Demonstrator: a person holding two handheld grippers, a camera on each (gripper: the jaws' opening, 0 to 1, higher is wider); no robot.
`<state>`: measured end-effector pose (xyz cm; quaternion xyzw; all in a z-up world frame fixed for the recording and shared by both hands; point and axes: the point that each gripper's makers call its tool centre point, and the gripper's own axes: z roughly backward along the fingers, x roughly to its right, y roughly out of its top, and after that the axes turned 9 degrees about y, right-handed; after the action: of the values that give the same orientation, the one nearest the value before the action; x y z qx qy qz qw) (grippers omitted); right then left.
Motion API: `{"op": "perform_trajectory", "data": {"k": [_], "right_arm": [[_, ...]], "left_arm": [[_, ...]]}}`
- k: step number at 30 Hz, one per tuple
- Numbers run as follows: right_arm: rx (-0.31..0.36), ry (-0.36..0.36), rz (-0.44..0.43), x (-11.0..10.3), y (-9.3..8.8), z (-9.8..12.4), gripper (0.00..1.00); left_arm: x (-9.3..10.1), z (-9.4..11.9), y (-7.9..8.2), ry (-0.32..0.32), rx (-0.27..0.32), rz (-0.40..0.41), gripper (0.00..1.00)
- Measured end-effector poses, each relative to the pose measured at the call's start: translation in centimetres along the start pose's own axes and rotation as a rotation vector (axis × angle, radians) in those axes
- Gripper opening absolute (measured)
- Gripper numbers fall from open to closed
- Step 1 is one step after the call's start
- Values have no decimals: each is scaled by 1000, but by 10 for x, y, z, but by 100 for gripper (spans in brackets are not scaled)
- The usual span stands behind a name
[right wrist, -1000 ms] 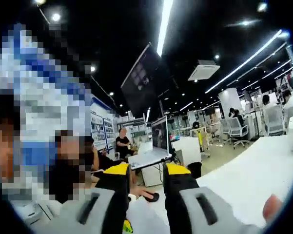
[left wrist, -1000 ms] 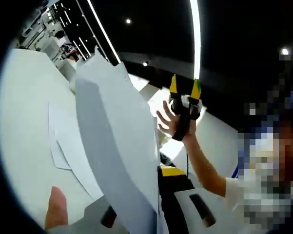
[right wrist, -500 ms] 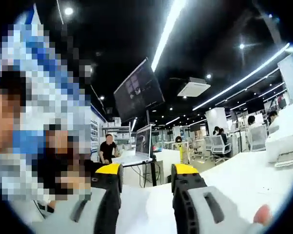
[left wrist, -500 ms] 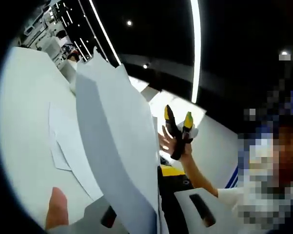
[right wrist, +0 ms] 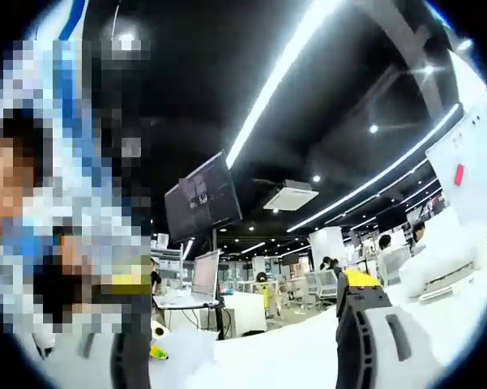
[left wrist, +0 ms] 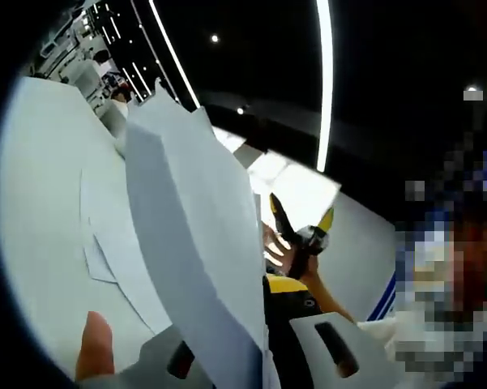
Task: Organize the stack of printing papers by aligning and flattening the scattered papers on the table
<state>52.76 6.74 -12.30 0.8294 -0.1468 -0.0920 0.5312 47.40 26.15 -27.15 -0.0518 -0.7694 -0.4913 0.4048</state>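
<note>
Down come the right tongs [left wrist: 301, 229], jaws spreading wide apart, empty, beside the raised sheaf of papers [left wrist: 196, 235]. Left tongs [left wrist: 263, 340] pinch that sheaf upright above the table [left wrist: 40, 203], where loose sheets [left wrist: 105, 235] lie. Risk: pinched at one edge, the sheaf could sag or fan out.

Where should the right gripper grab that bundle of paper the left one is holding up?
Probably the free long edge of the paper sheets, coming in from the right gripper's side. The left gripper clamps the bottom, and the sheets stand up and bow, so a mid-edge pinch with open jaws should steady them.
</note>
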Motion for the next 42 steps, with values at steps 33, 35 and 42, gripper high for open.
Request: {"op": "perform_trajectory", "data": {"k": [33, 35, 42], "right_arm": [[-412, -224, 193, 25, -71, 115, 90], [-438, -235, 225, 23, -76, 119, 90], [-467, -173, 182, -1, -100, 118, 90]], "left_arm": [[17, 27, 8, -43, 31, -22, 6], [19, 30, 7, -50, 23, -33, 6], [19, 37, 6, -51, 7, -59, 6]]}}
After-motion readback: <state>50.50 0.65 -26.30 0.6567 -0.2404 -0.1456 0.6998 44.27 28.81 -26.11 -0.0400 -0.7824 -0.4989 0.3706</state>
